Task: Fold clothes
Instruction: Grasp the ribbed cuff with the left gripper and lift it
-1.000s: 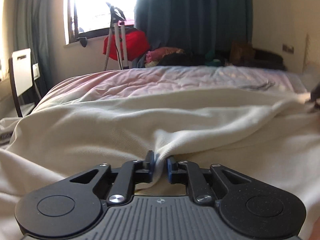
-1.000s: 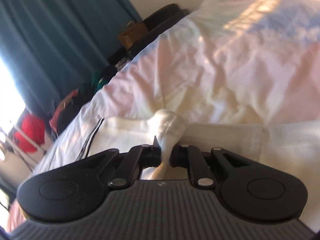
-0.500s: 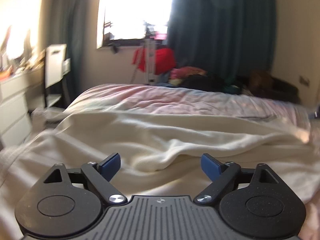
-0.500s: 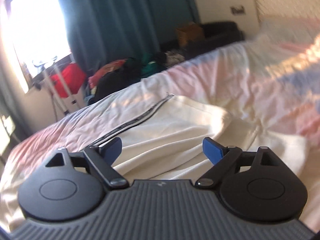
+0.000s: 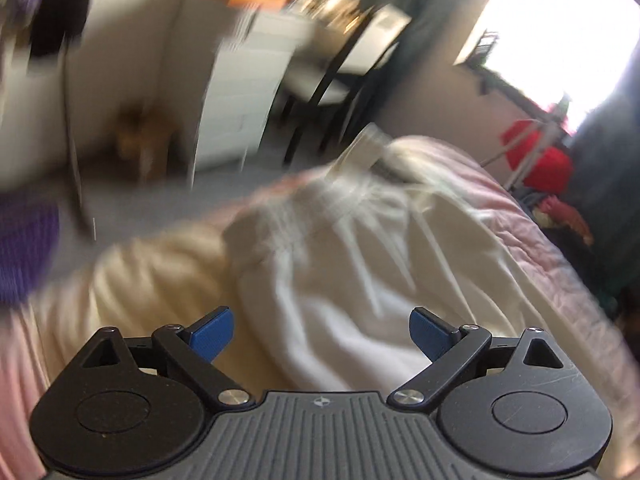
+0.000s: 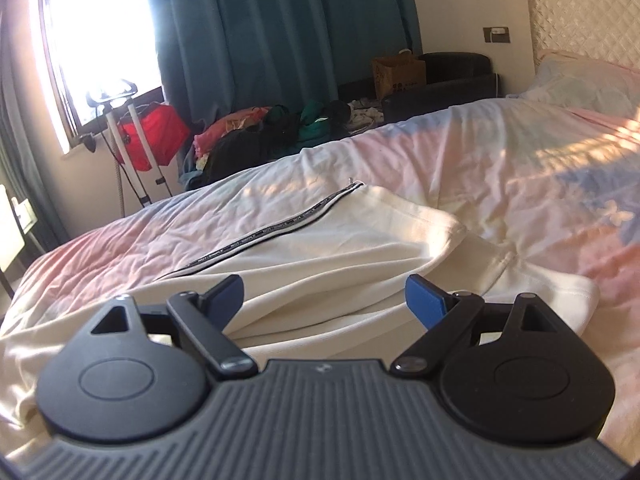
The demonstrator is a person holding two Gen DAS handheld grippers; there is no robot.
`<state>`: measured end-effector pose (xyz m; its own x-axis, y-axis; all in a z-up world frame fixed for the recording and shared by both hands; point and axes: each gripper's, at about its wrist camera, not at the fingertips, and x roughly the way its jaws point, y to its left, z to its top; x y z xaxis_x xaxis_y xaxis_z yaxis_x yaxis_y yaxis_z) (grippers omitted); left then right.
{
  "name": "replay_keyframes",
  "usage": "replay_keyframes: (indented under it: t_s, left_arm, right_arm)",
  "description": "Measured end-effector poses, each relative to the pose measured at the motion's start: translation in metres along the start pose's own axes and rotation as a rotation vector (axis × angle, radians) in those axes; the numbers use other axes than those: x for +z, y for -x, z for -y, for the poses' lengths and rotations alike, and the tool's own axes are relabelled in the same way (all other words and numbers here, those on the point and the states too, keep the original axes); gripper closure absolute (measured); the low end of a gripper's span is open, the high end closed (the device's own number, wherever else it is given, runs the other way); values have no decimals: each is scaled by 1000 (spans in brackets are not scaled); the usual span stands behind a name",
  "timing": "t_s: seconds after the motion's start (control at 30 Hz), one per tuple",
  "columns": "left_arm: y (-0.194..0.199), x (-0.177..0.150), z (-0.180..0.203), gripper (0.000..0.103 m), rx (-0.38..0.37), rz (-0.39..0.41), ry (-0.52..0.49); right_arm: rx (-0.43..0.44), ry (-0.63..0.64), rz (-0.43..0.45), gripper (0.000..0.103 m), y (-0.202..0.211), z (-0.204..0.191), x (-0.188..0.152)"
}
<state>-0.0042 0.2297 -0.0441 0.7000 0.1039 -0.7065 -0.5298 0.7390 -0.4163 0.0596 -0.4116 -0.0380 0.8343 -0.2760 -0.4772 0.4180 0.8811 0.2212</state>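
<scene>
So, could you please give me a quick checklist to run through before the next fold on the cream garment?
1. Left gripper free of cloth: ok, jaws just opened, nothing between them.
2. Right gripper free of cloth: ok, jaws just opened, empty.
3. Cream garment lying on the bed: ok.
4. Garment smooth: not ok, creases show.
5. Zipper edge visible: ok.
6. Near hem in left view: cannot tell, blurred.

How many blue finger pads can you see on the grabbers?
4. Two on the left gripper, pads spread apart; two on the right gripper, pads spread over the cream garment. None hidden.
</scene>
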Motion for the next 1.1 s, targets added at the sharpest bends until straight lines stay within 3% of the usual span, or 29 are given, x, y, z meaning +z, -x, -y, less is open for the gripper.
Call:
replay_keyframes:
  t_s: [0.1, 0.23, 0.4, 0.5, 0.6, 0.73, 0.9, 0.97, 1.07, 1.1]
  left_arm:
    - [-16, 3, -27, 7, -12, -92, 147]
    - [-35, 0, -53, 8, -15, -181, 275]
    - [-42, 6, -78, 10, -83, -199, 436]
    - [-45, 18, -86, 18, -98, -202, 456]
    - [-45, 28, -90, 29, -119, -179, 414]
    - [-49, 26, -90, 31, -157, -196, 363]
    - [-43, 15, -80, 34, -157, -187, 288]
    - [-41, 14, -85, 40, -165, -186, 324]
    - [-41, 12, -101, 61, -189, -197, 430]
    - [-41, 12, -106, 66, -208, -201, 459]
  right_arm:
    - [-17, -3, 2, 14, 1, 2, 0]
    - [-34, -103, -16, 14, -3, 24, 3]
    - [-86, -310, -21, 14, -7, 78, 4]
    - [-162, -405, -16, 14, -7, 110, -1]
    - [-214, -511, -24, 14, -8, 142, -12]
    - [-279, -657, -54, 14, -11, 179, -32]
    - [-237, -771, -69, 14, -20, 198, -47]
    - [-202, -794, -71, 14, -26, 198, -49]
    - [-191, -819, -99, 14, -39, 199, -53]
    - [-192, -826, -109, 22, -42, 200, -55]
